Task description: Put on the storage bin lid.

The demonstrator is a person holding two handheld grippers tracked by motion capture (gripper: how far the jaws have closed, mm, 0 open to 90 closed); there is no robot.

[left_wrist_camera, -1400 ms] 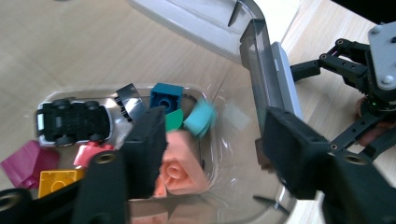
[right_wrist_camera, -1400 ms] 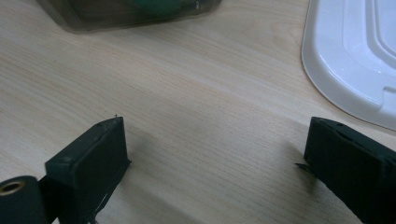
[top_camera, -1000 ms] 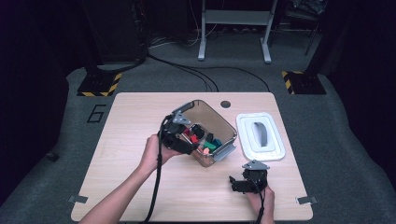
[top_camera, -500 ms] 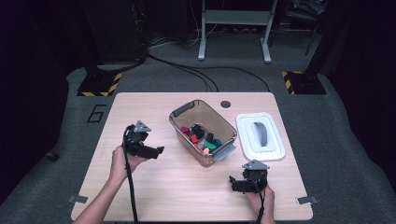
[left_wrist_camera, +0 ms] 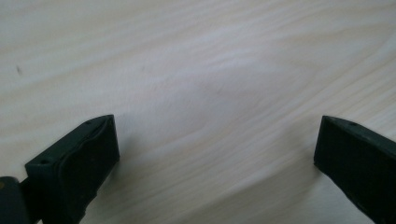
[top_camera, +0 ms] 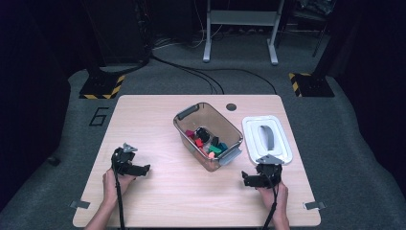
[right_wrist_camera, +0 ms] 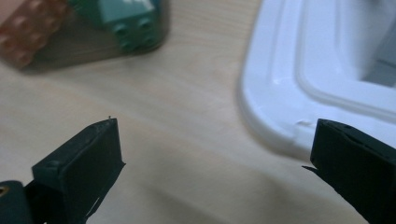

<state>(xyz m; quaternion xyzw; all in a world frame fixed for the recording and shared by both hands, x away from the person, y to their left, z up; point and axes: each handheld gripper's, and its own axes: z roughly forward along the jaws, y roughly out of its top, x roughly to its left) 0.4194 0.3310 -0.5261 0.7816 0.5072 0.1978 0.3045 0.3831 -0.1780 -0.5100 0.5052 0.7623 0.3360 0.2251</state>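
Clear bin (top_camera: pixel 208 135) standing open at mid-counter, the landmark for all that follows. Inside it, a small heap of toy bricks (top_camera: pixel 207 143): red, green, orange, and something dark, all gathered toward the near end, with the far end bare. Through the bin's wall in the right tool's own view, a green brick (right_wrist_camera: pixel 133 23) and an orange one (right_wrist_camera: pixel 29 32) pressed against the corner. White lid (top_camera: pixel 266 138) lying flat on the counter (top_camera: pixel 143 124) just to the right of the bin, handle up, apart from the bin's rim. Left tool (top_camera: pixel 131 168) well to the left of the bin and nearer the person, held low over bare wood, jaws spread wide with nothing between them (left_wrist_camera: pixel 210 154). Right tool (top_camera: pixel 252 180) in front of the bin's right corner, beside the near edge of the lid, likewise gaping and empty (right_wrist_camera: pixel 210 163), the lid's rim (right_wrist_camera: pixel 280 112) just ahead of its outer jaw. No loose bricks anywhere on the counter around the bin. Judged from that: filling looks finished, both tools parked clear of the bin, and what seems left, if anything, is fetching the lid and pressing it down on the bin.
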